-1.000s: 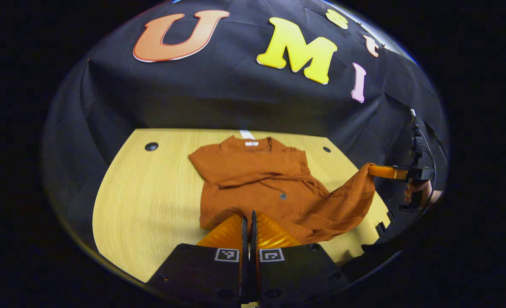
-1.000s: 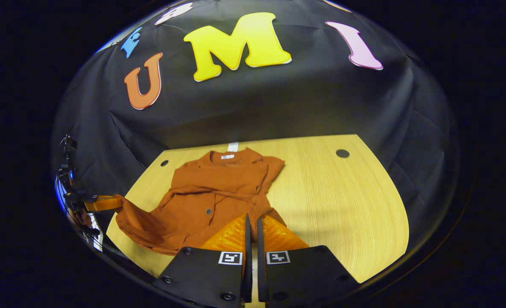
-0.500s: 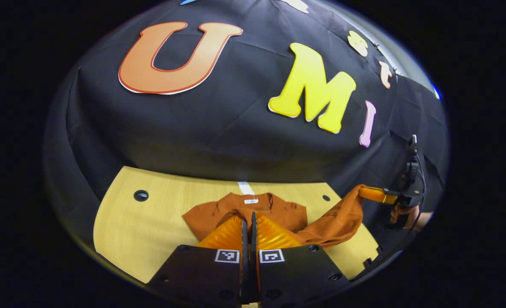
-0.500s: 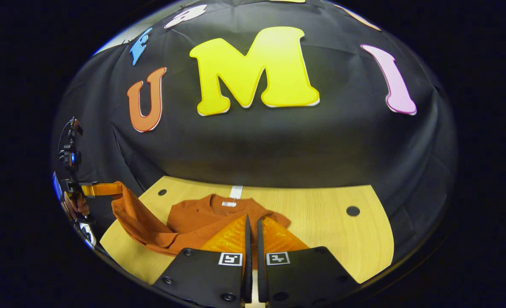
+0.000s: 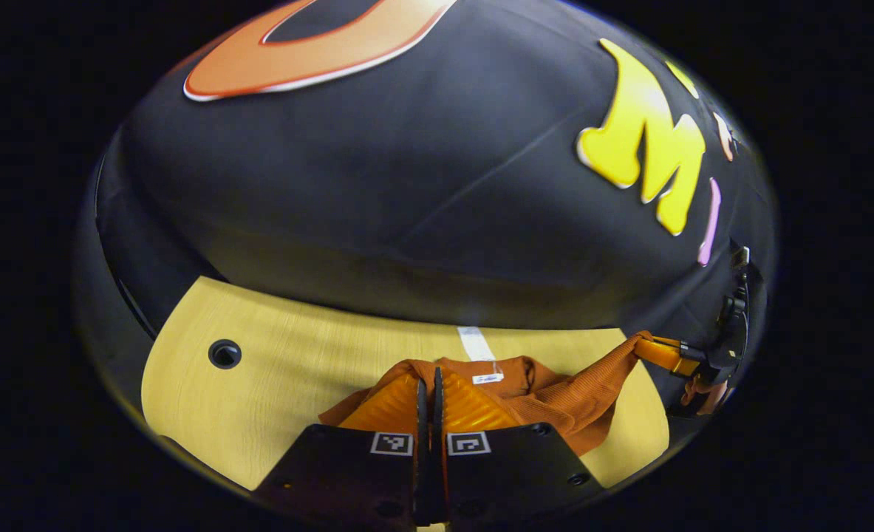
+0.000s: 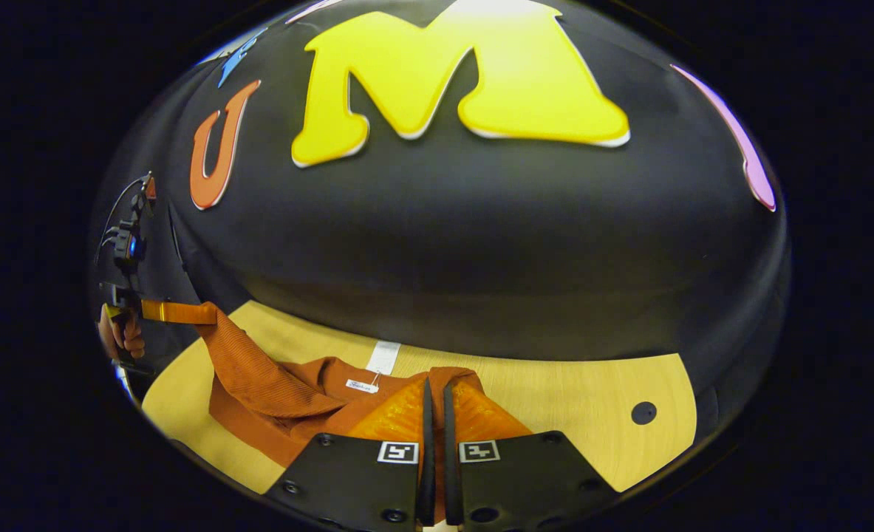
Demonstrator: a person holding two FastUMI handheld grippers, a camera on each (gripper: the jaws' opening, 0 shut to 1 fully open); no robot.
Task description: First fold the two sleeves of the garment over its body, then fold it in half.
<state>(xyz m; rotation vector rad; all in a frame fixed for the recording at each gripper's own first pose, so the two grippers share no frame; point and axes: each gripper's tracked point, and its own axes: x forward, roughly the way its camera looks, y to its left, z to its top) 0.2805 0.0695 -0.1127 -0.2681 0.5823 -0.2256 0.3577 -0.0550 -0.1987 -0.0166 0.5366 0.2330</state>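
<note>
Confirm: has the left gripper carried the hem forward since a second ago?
Yes. The left gripper, shut on the garment, now sits near the collar tag, toward the table's far edge.

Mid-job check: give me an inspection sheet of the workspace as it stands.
Surface: wooden table, round holes, white tape strip at the far edge.
Job's things: orange garment, hem lifted at both corners, collar end on the table.
Clutter: nothing seen.
Grippers: left gripper and right gripper both shut on the hem.
Cables: wires on the far gripper's rig.
Surroundings: black cloth wall.
</note>
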